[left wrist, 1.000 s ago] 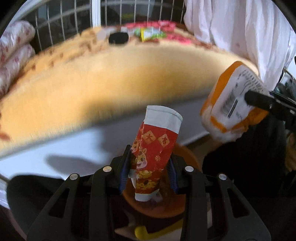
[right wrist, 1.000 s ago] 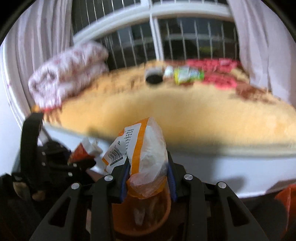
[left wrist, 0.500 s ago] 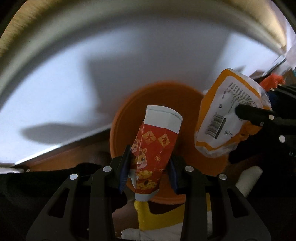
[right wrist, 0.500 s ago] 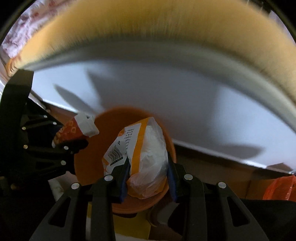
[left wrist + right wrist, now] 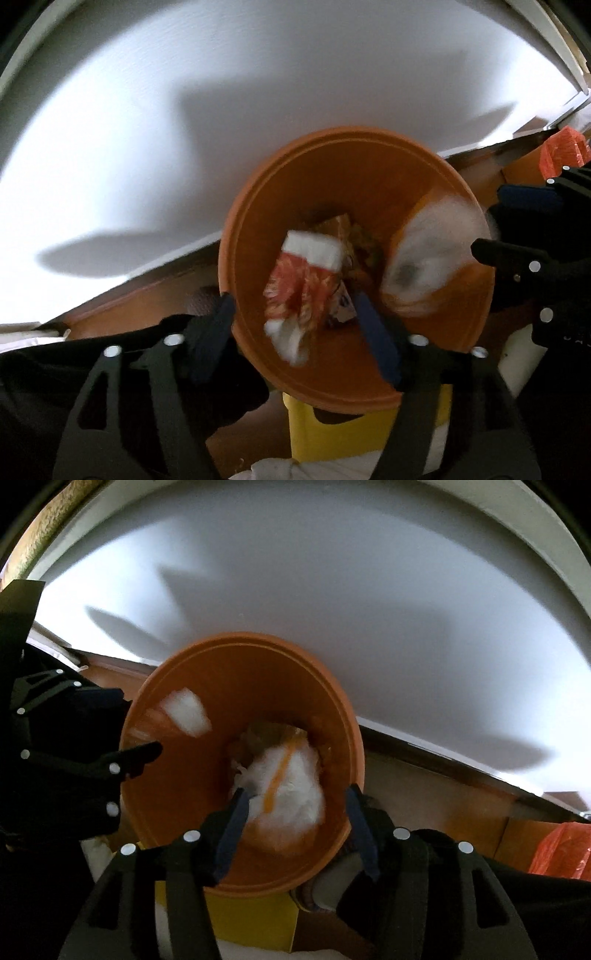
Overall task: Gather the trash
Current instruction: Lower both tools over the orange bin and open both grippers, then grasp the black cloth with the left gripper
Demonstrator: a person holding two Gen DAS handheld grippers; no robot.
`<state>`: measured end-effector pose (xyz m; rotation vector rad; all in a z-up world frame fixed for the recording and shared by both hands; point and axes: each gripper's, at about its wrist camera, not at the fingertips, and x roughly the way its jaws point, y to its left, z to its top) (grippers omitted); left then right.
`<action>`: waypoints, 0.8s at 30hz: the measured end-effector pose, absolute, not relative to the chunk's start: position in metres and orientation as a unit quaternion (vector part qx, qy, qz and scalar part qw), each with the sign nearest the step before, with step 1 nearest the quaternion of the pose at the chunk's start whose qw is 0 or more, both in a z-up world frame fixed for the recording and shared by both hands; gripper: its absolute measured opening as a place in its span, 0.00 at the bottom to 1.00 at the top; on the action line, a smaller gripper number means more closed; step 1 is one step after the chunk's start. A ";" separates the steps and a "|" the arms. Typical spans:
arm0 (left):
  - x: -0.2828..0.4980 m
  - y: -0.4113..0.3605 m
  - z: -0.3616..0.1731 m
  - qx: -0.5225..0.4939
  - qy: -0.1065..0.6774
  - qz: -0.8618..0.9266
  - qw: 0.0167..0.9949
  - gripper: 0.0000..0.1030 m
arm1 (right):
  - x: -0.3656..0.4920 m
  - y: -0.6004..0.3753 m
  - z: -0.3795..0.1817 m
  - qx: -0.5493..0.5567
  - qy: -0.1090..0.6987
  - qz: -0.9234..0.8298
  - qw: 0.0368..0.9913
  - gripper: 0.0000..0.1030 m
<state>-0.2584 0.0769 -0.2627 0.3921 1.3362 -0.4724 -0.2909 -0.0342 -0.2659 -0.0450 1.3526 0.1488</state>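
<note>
An orange round bin (image 5: 258, 229) stands on the floor against a white wall; it also shows in the right wrist view (image 5: 207, 664). My left gripper (image 5: 299, 339) is open above it, and the red and white packet (image 5: 303, 288) is blurred, falling into the bin. My right gripper (image 5: 295, 827) is open too, and the white and orange bag (image 5: 284, 782) drops blurred between its fingers into the bin. The bag also shows in the left wrist view (image 5: 424, 266), and the packet in the right wrist view (image 5: 177, 716). Other wrappers lie at the bin's bottom.
A yellow box (image 5: 332, 432) sits under the near side of the bin, also seen in the right wrist view (image 5: 251, 919). An orange plastic bag (image 5: 557, 849) lies at the right. The white wall (image 5: 221, 110) rises right behind the bin.
Both grippers have tilted down over the bin and opened. The red packet and the white and orange bag have left the fingers and are falling into the bin.
</note>
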 end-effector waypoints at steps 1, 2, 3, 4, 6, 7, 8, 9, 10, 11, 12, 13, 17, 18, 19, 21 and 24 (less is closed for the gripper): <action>-0.259 0.077 -0.262 0.178 0.609 -0.217 0.742 0.67 | -0.292 -0.036 -0.265 -0.018 0.624 0.067 0.779 0.53; -0.259 0.077 -0.262 0.178 0.609 -0.216 0.742 0.67 | -0.292 -0.036 -0.265 -0.016 0.623 0.066 0.780 0.53; -0.259 0.078 -0.262 0.178 0.611 -0.215 0.741 0.67 | -0.293 -0.037 -0.264 -0.013 0.622 0.064 0.781 0.53; -0.259 0.079 -0.262 0.176 0.611 -0.214 0.741 0.67 | -0.293 -0.037 -0.263 -0.010 0.621 0.063 0.781 0.53; -0.258 0.077 -0.258 0.173 0.612 -0.214 0.742 0.67 | -0.295 -0.041 -0.260 -0.004 0.618 0.060 0.784 0.53; -0.259 0.077 -0.257 0.171 0.611 -0.214 0.742 0.67 | -0.296 -0.043 -0.259 -0.001 0.616 0.058 0.785 0.53; -0.258 0.077 -0.257 0.171 0.611 -0.215 0.743 0.67 | -0.297 -0.045 -0.258 0.001 0.615 0.058 0.786 0.53; -0.259 0.077 -0.257 0.171 0.610 -0.215 0.743 0.67 | -0.297 -0.046 -0.255 0.004 0.613 0.057 0.788 0.53; -0.260 0.077 -0.257 0.171 0.610 -0.217 0.743 0.67 | -0.298 -0.047 -0.254 0.006 0.612 0.057 0.789 0.53; -0.261 0.077 -0.257 0.171 0.609 -0.219 0.743 0.67 | -0.298 -0.048 -0.251 0.008 0.610 0.057 0.790 0.53; -0.261 0.077 -0.255 0.171 0.608 -0.222 0.743 0.67 | -0.299 -0.049 -0.248 0.011 0.608 0.058 0.792 0.53; -0.261 0.079 -0.252 0.169 0.606 -0.227 0.743 0.67 | -0.300 -0.049 -0.243 0.015 0.604 0.060 0.795 0.53; -0.271 0.083 -0.215 0.146 0.563 -0.266 0.769 0.67 | -0.309 -0.051 -0.216 0.021 0.577 0.076 0.813 0.63; -0.274 0.085 -0.204 0.141 0.549 -0.276 0.776 0.67 | -0.313 -0.052 -0.207 0.022 0.566 0.080 0.821 0.66; -0.277 0.087 -0.192 0.138 0.535 -0.283 0.784 0.67 | -0.316 -0.054 -0.198 0.023 0.556 0.084 0.827 0.67; -0.283 0.095 -0.163 0.135 0.499 -0.287 0.806 0.70 | -0.328 -0.057 -0.175 0.018 0.524 0.096 0.846 0.67; -0.285 0.111 -0.115 0.113 0.447 -0.287 0.839 0.80 | -0.342 -0.065 -0.133 0.019 0.472 0.113 0.874 0.68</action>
